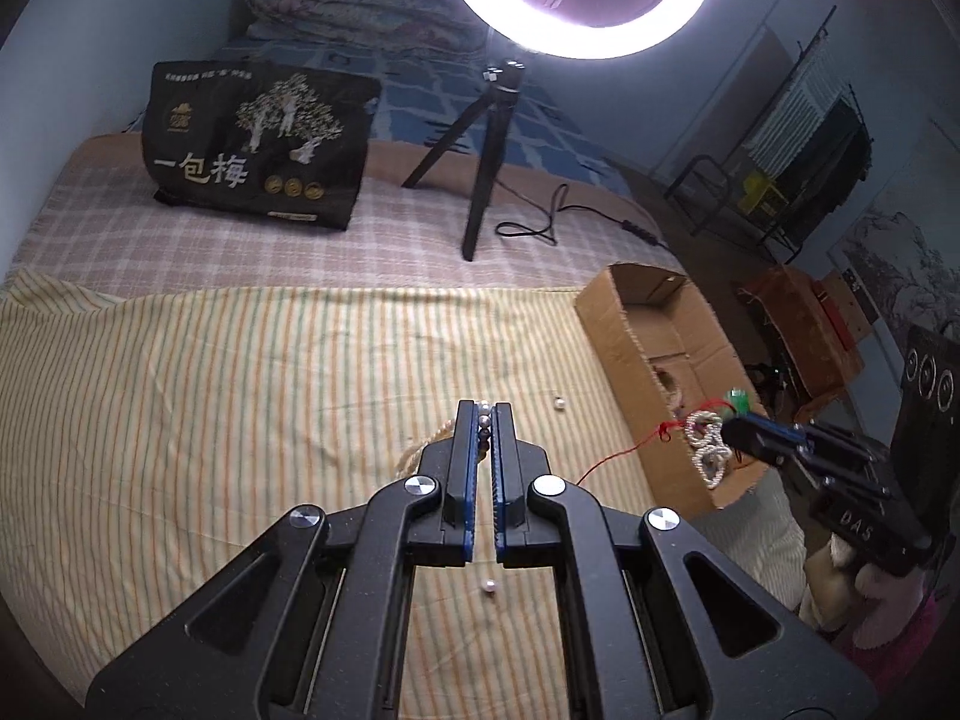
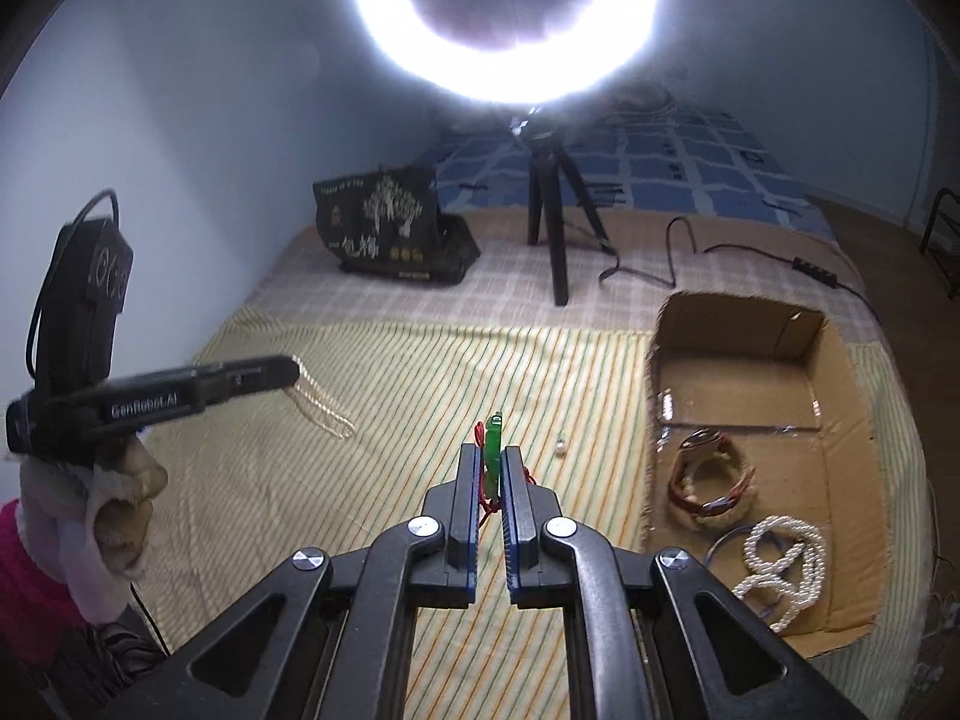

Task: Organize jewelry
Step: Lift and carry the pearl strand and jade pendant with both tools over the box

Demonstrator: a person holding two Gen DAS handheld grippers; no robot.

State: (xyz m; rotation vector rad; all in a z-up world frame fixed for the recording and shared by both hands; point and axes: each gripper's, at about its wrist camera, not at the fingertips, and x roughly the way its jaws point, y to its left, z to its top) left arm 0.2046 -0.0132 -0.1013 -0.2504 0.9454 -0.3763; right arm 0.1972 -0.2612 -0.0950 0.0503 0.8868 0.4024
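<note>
Left wrist view: the left gripper point(image 1: 485, 414) has its jaws closed on a cream beaded necklace strand point(image 1: 483, 420). The beads run lengthwise between the blue pads, and a looped length trails out to the left onto the yellow striped cloth point(image 1: 240, 390) covering the bed. One loose white pearl point(image 1: 560, 403) lies on the cloth just right of the jaw tips; another small white pearl point(image 1: 490, 585) lies under the gripper body.

Right wrist view: the right gripper point(image 2: 493, 462) has its jaws clamped on a green pendant on a red cord point(image 2: 495, 438), which stands upright and pokes above the tips. The open brown cardboard box point(image 2: 744, 324) sits at the cloth's right edge and holds a coiled white pearl necklace point(image 2: 780, 564) and a brown-and-cream bracelet bundle point(image 2: 711, 480). Both lie well right of the jaws.
</note>
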